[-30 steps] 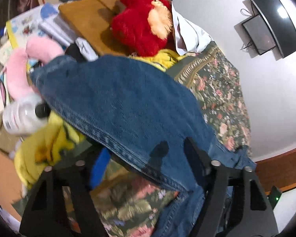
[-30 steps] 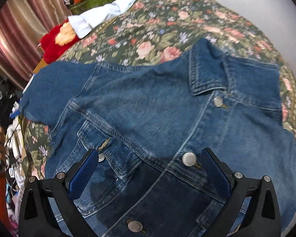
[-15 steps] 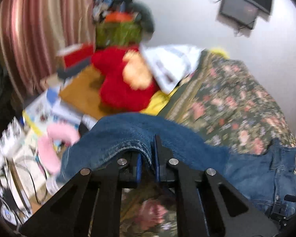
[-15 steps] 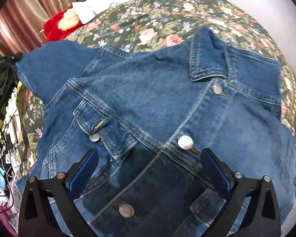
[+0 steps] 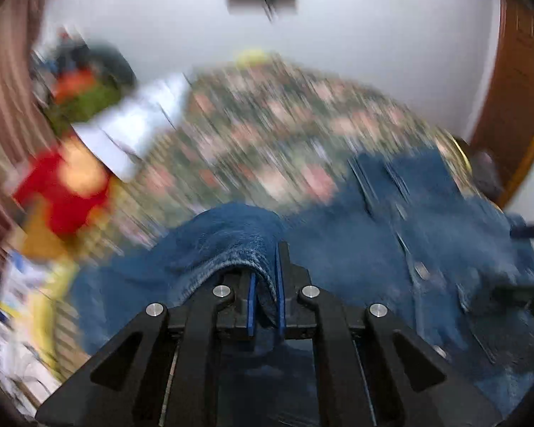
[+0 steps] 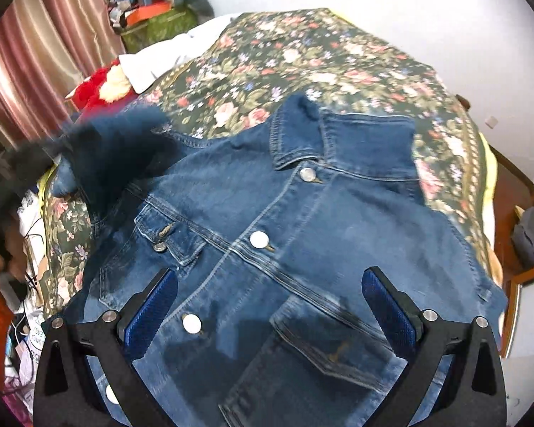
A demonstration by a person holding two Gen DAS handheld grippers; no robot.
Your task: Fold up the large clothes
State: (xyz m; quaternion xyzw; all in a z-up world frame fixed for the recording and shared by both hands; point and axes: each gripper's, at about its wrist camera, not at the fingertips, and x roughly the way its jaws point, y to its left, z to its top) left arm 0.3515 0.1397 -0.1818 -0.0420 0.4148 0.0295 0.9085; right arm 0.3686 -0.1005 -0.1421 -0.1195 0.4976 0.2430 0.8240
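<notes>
- The right gripper (image 6: pixel 267 316) hangs just above the lower front of the blue denim jacket (image 6: pixel 284 220), its blue-padded jaws spread wide and holding nothing.
- The left gripper (image 5: pixel 265 299) is clamped on a bunched fold of the jacket's sleeve (image 5: pixel 228 242); the cloth humps up over the jaws. This view is heavily blurred, so finer detail cannot be told.
- The jacket lies front-up and buttoned on the floral bedspread (image 6: pixel 338 57), collar toward the far edge of the bed, hem toward the near edge. The gripped sleeve (image 6: pixel 117 142) is lifted at the jacket's left side.
- Handling, as a judgement: denim is thick, fairly heavy and stiff for cloth, so it will hold a crease but resist a tight fold. It is not slippery or fragile. Seams, cuff, hem and collar edge give the firmest hold; the metal buttons (image 6: pixel 259 239) and pocket flaps are worth avoiding.
- Beyond the collar the bedspread is bare, giving room to fold.
- At the far left corner of the bed lie a white garment (image 6: pixel 160 57) and a red plush toy (image 6: pixel 99 87), well apart from the jacket.
- Past the bed's left edge is clutter and a striped pink curtain (image 6: pixel 53 46); a sleeve swung that way could snag.
</notes>
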